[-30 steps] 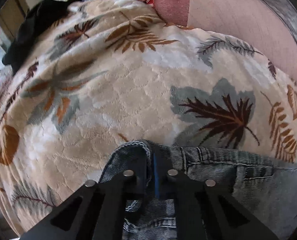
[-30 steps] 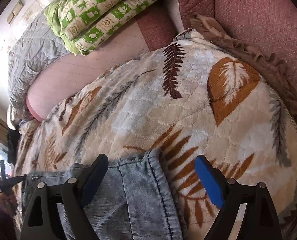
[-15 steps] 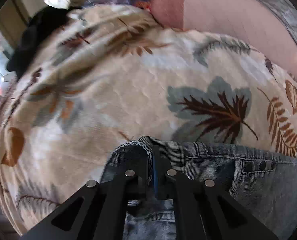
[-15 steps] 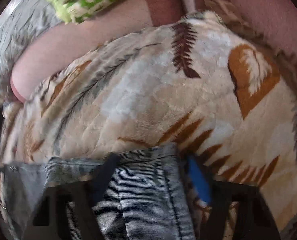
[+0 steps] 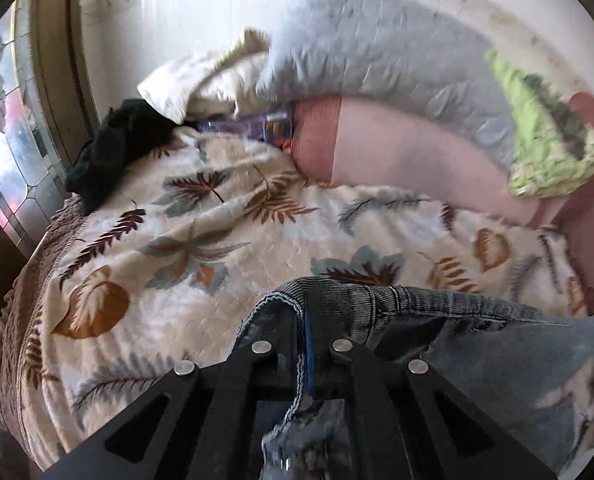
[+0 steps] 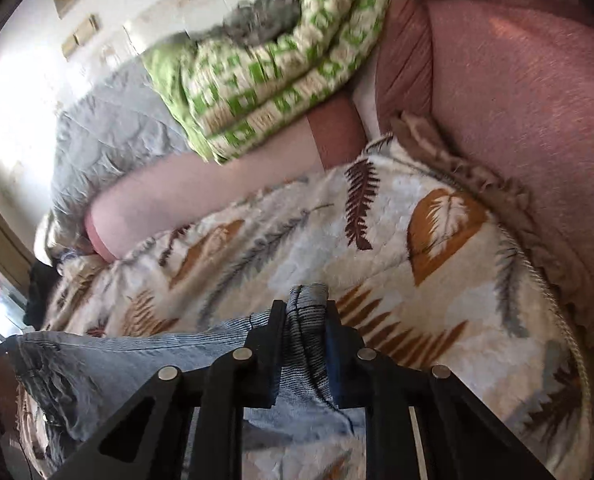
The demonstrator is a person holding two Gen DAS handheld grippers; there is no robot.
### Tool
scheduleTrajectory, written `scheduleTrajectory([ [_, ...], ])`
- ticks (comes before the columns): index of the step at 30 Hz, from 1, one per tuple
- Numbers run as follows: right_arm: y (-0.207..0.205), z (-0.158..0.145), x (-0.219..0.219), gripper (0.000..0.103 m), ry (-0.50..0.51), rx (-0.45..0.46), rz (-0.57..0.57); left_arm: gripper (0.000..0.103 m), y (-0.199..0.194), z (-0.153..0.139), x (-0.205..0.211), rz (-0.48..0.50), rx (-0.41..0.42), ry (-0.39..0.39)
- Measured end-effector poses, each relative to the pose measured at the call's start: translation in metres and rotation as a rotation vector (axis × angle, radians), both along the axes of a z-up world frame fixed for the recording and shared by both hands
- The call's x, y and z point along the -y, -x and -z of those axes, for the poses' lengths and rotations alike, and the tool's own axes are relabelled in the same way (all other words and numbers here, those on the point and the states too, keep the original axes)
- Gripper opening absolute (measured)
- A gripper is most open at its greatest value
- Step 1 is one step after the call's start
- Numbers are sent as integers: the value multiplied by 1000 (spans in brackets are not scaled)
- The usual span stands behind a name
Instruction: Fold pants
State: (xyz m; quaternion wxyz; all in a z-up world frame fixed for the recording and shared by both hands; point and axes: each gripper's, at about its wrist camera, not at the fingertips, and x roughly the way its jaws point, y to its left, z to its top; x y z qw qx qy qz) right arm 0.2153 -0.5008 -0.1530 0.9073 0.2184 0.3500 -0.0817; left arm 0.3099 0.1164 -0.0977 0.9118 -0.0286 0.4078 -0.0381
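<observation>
Left gripper (image 5: 305, 332) pinches jeans (image 5: 477, 332) waistband; right gripper (image 6: 305, 320), jaws just closing, pinches bunched denim. Legs cut off below frame, background bedding blurred.

Leaf-print blanket (image 5: 225, 216) covers the bed; bright window (image 5: 13, 120) left; pale wall (image 5: 185, 4) behind.

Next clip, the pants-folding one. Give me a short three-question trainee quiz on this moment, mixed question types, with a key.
1. True or false: the left claw is shut on the jeans.
2. What lies under the jeans? A) a bare wooden floor B) a leaf-print blanket C) a glass table
3. Fill in: the right claw, whose jaws have just been closing, pinches a bunched edge of the ____.

Key: 1 true; 2 B; 3 jeans
</observation>
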Motion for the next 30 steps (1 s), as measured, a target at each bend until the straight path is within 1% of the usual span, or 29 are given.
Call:
scheduleTrajectory([
  [2, 24, -9, -5, 19, -3, 26, -1, 3, 31, -9, -7, 16, 17, 17],
  [4, 51, -15, -12, 19, -7, 55, -3, 3, 70, -16, -16, 36, 46, 9],
  [6, 80, -18, -14, 19, -18, 72, -3, 3, 103, -15, -25, 40, 52, 9],
  [8, 110, -13, -17, 19, -37, 76, 0, 3, 132, -8, -33, 41, 44, 15],
  [10, 136, -5, -20, 19, -46, 68, -3, 3, 158, 4, -41, 41, 24, 22],
  [14, 188, 22, -30, 19, -61, 32, -20, 3, 207, 43, -45, 35, -19, -16],
  [16, 212, 39, -38, 19, -44, -2, -27, 3, 228, 69, -46, 37, -65, -35],
  [18, 232, 63, -42, 19, -55, -70, -43, 3, 239, 93, -49, 28, -108, -41],
  [19, 239, 71, -44, 22, -69, -91, -51, 4, 243, 105, -50, 28, -131, -58],
  [20, 248, 81, -46, 23, -94, -124, -63, 4, 245, 113, -50, 32, -151, -82],
  [21, 254, 90, -47, 26, -114, -162, -80, 7, 247, 122, -52, 28, -178, -114],
  [22, 261, 96, -48, 31, -123, -201, -95, 7, 249, 125, -55, 23, -189, -122],
  [23, 268, 99, -46, 35, -126, -221, -107, 8, 251, 124, -59, 24, -194, -114],
  [24, 274, 96, -43, 38, -125, -214, -110, 8, 254, 120, -62, 24, -188, -106],
  [25, 280, 91, -39, 44, -123, -189, -105, 8, 257, 112, -65, 22, -168, -116],
  [26, 284, 85, -36, 56, -124, -164, -99, 8, 260, 102, -66, 11, -133, -149],
  [28, 290, 67, -25, 72, -133, -85, -65, 8, 266, 86, -65, 5, -72, -200],
  [29, 288, 59, -20, 72, -133, -47, -37, 8, 269, 75, -64, 6, -33, -208],
  [30, 283, 52, -15, 72, -133, -21, -7, 8, 271, 65, -62, 13, -3, -198],
])
